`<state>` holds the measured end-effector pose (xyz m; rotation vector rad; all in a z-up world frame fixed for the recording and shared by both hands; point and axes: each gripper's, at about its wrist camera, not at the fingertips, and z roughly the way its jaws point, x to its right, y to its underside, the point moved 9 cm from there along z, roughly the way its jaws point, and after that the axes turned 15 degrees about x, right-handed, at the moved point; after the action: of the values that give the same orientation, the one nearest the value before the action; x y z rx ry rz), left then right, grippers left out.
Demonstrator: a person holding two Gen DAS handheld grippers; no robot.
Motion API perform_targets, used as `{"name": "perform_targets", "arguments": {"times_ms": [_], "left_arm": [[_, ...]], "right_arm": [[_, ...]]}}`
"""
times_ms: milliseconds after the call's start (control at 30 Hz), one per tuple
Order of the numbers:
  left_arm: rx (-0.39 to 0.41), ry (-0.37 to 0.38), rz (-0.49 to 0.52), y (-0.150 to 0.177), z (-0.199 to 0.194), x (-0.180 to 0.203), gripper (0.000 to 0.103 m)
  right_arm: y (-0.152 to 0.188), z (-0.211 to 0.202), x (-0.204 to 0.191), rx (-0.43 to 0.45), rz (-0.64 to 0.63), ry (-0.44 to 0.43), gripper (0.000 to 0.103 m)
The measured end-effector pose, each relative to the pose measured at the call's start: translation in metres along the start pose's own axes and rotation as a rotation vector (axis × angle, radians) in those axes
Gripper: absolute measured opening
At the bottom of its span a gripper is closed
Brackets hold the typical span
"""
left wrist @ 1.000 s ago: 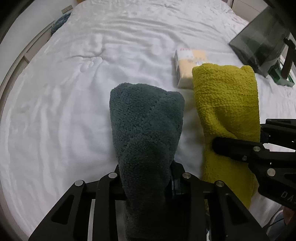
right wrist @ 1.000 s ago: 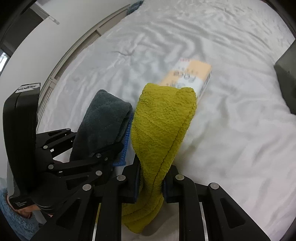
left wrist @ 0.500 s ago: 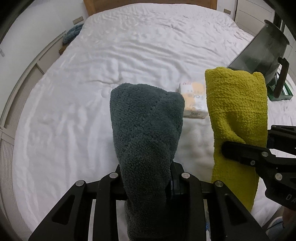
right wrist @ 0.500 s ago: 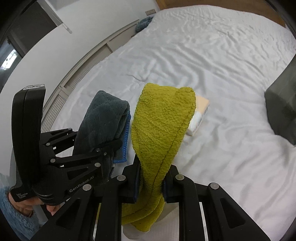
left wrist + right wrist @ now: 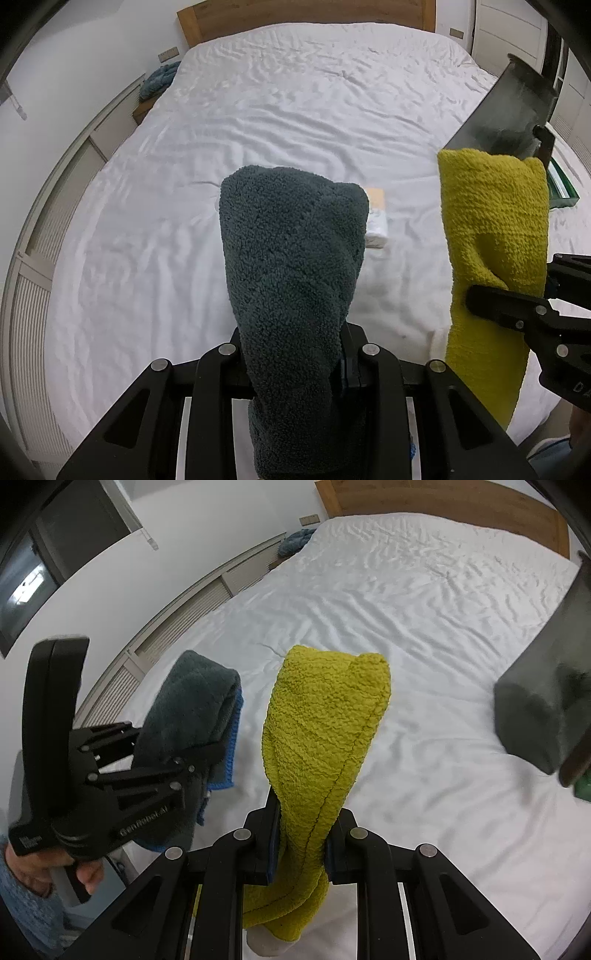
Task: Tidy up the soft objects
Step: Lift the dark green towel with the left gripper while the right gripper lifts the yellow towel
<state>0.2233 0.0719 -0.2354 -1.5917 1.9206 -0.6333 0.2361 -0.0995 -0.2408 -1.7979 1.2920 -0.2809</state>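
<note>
White rumpled bed [image 5: 258, 122], wooden headboard [image 5: 303, 11], grey bin [image 5: 506, 110] at right.

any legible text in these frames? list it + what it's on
"GenRobot.AI": on the body of the left hand-held gripper, in the right wrist view.
"D…": on the right hand-held gripper body, at the left wrist view's edge; the rest is cut off.
White label on the left hand-held gripper's lower corner: too small to read.
Print on the tissue pack on the bed: blurred, unreadable.
</note>
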Motion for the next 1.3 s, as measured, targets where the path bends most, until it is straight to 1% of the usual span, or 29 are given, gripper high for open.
{"name": "perform_targets", "arguments": {"times_ms": [200, 333, 500, 733, 900, 1033, 1300], "left_arm": [[0.025, -0.01, 0.02, -0.008, -0.014, 0.018, 0.025], [0.047, -0.011, 0.046, -0.013, -0.024, 0.039, 0.025], [0.073, 0.008, 0.079, -0.016, -0.039, 0.071, 0.025], [0.106, 0.062, 0.114, -0.026, -0.054, 0.114, 0.025], [0.12, 0.081, 0.144, -0.031, -0.058, 0.136, 0.025], [0.123, 0.095, 0.165, -0.034, -0.059, 0.152, 0.025], [0.116, 0.127, 0.204, -0.035, -0.056, 0.182, 0.025]], "right_arm": [[0.007, -0.038, 0.016, 0.007, -0.018, 0.022, 0.017], [0.016, -0.063, 0.03, 0.004, -0.016, 0.041, 0.017], [0.027, -0.091, 0.05, -0.005, -0.014, 0.074, 0.017], [0.033, -0.119, 0.076, -0.003, 0.011, 0.117, 0.017], [0.037, -0.135, 0.091, 0.002, 0.035, 0.147, 0.017], [0.042, -0.145, 0.099, 0.005, 0.052, 0.167, 0.017], [0.048, -0.17, 0.125, 0.005, 0.087, 0.217, 0.017]]}}
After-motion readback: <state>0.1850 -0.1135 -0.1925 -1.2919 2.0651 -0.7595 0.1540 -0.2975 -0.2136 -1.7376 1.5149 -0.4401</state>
